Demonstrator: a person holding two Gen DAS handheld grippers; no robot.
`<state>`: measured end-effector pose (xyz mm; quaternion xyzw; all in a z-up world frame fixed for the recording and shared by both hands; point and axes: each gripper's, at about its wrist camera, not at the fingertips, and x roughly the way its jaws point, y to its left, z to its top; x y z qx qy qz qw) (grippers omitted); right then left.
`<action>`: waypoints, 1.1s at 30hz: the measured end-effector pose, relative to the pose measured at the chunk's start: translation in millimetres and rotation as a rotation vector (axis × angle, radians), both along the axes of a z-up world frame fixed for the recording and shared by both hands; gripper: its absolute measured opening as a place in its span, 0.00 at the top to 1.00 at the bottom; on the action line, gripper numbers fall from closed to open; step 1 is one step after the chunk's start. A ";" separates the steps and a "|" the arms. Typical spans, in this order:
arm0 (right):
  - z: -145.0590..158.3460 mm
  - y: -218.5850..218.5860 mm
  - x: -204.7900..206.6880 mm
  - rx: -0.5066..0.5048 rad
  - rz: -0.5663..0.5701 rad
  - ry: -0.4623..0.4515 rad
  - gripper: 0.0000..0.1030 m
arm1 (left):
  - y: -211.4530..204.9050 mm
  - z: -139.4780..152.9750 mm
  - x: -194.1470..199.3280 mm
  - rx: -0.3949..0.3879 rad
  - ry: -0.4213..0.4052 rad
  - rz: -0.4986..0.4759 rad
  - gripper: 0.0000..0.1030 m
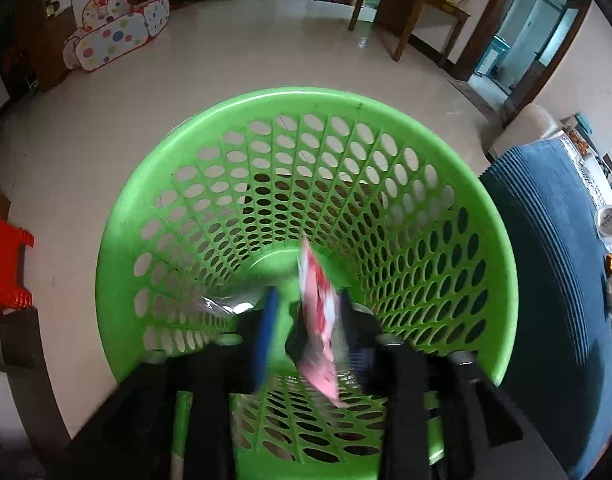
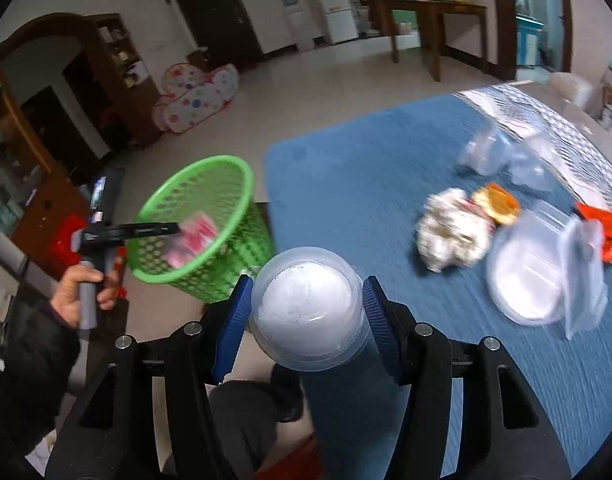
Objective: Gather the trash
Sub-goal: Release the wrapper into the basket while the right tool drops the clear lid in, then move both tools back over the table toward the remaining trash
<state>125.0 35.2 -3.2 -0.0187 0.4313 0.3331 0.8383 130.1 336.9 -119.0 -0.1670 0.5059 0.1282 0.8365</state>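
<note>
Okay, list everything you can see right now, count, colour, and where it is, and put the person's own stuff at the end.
basket: one, green, on the floor beside the table
wrapper: one, pink and white, between the left tool's open fingers over the basket
cup: one, clear plastic, clamped in the right tool
table cover: one, blue, on the table
crumpled paper: one, whitish, on the cover
round lid: one, clear, right of the paper
orange wrapper: one, far right
play tent: one, polka-dotted, by the far wall
stool: one, red, on the floor
left tool: one, black with blue pads
right tool: same
hand: one, gripping the left tool's handle
</note>
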 end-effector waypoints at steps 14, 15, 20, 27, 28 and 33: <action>4.3 135.7 32.1 0.035 0.243 0.028 0.45 | 20.6 39.0 -64.4 -0.026 -0.158 0.092 0.53; 2.6 146.5 32.6 0.028 0.258 0.027 0.45 | 23.7 41.5 -70.5 -0.035 -0.171 0.103 0.53; -24.7 225.1 45.8 -0.034 0.349 0.084 0.45 | 32.3 50.1 -95.8 -0.051 -0.218 0.139 0.53; -71.2 287.5 53.3 -0.102 0.371 0.167 0.41 | 46.8 50.1 -122.0 -0.083 -0.246 0.193 0.53; -75.8 292.1 54.4 -0.091 0.366 0.183 0.34 | 47.8 49.0 -125.0 -0.086 -0.245 0.196 0.53; -72.7 292.5 51.4 -0.043 0.346 0.200 0.28 | 42.5 45.4 -129.8 -0.091 -0.239 0.197 0.53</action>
